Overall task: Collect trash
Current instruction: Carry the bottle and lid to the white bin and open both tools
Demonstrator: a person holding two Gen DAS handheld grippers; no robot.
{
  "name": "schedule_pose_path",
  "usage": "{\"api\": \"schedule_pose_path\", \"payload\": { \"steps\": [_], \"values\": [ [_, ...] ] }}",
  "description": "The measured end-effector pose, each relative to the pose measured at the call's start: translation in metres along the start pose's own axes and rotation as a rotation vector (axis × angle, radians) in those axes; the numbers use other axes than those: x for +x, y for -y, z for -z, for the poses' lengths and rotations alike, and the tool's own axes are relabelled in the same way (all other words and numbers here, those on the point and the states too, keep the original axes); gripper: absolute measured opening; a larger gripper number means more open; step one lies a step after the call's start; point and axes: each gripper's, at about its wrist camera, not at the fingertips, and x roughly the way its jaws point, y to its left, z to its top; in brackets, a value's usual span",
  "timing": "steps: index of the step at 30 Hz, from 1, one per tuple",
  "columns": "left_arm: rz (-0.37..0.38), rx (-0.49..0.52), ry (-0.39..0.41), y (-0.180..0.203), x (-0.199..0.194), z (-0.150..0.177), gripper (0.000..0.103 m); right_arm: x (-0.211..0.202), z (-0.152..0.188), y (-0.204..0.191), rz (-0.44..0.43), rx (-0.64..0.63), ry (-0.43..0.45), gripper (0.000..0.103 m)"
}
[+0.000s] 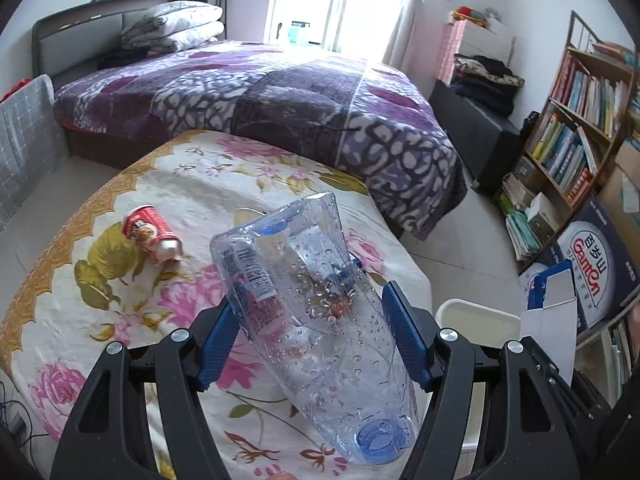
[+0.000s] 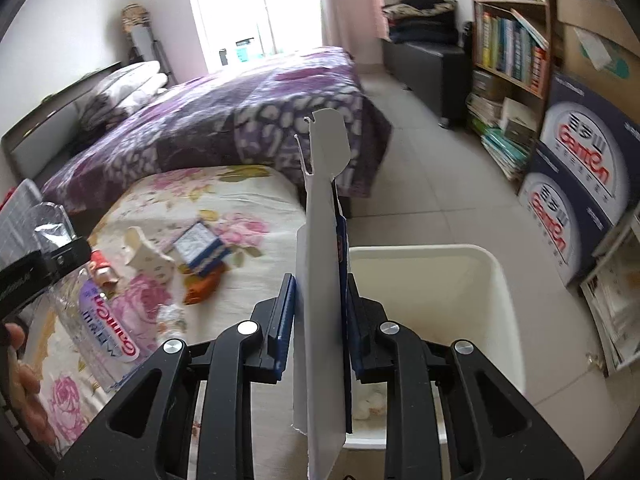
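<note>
Clamping a crushed clear plastic water bottle (image 1: 316, 320), the left gripper (image 1: 316, 332) holds its blue-padded fingers (image 1: 218, 344) against the bottle's two flanks; the blue cap end points back toward the camera and the flattened base rises up and away over the round table with the floral cloth (image 1: 80, 248). The bottle wall is transparent, beaded with droplets, and carries a printed label on its left flank.

The right gripper (image 2: 320, 324) has its fingers (image 2: 282, 320) closed almost together on a flattened white cardboard carton with a blue printed face (image 2: 320, 280). The carton stands on edge between the pads, its torn flap reaching well past the fingertips.

A white rectangular plastic bin (image 2: 492, 300) stands on the tiled floor just beside the table's edge, directly beyond the right fingers. Its mouth is open, and small white scraps lie at the bottom.

On the cloth remain a crushed red drink can (image 1: 150, 236), a small blue-and-white box (image 2: 202, 248), an orange wrapper (image 2: 204, 286) and a crumpled white carton (image 2: 148, 260), all well apart from the fingers. A bed with a purple patterned blanket (image 1: 280, 96) borders the table's far side. Open floor lies between the bin and the wooden bookshelf (image 2: 512, 40).
</note>
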Motion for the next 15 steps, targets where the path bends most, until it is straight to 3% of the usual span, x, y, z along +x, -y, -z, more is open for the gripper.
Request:
{"api": "schedule_pose_path", "payload": {
  "steps": [5, 9, 15],
  "values": [
    [0.029, 0.005, -0.010, 0.015, 0.002, 0.001, 0.068, 0.002, 0.000, 0.023, 0.045, 0.058, -0.037, 0.031],
    [0.049, 0.019, -0.008, 0.031, 0.003, 0.002, 0.068, -0.002, 0.001, 0.039, 0.081, 0.093, -0.036, 0.051],
    [0.077, 0.035, -0.015, 0.053, 0.006, 0.004, 0.068, -0.011, 0.000, 0.063, 0.131, 0.121, -0.012, 0.055]
  ]
}}
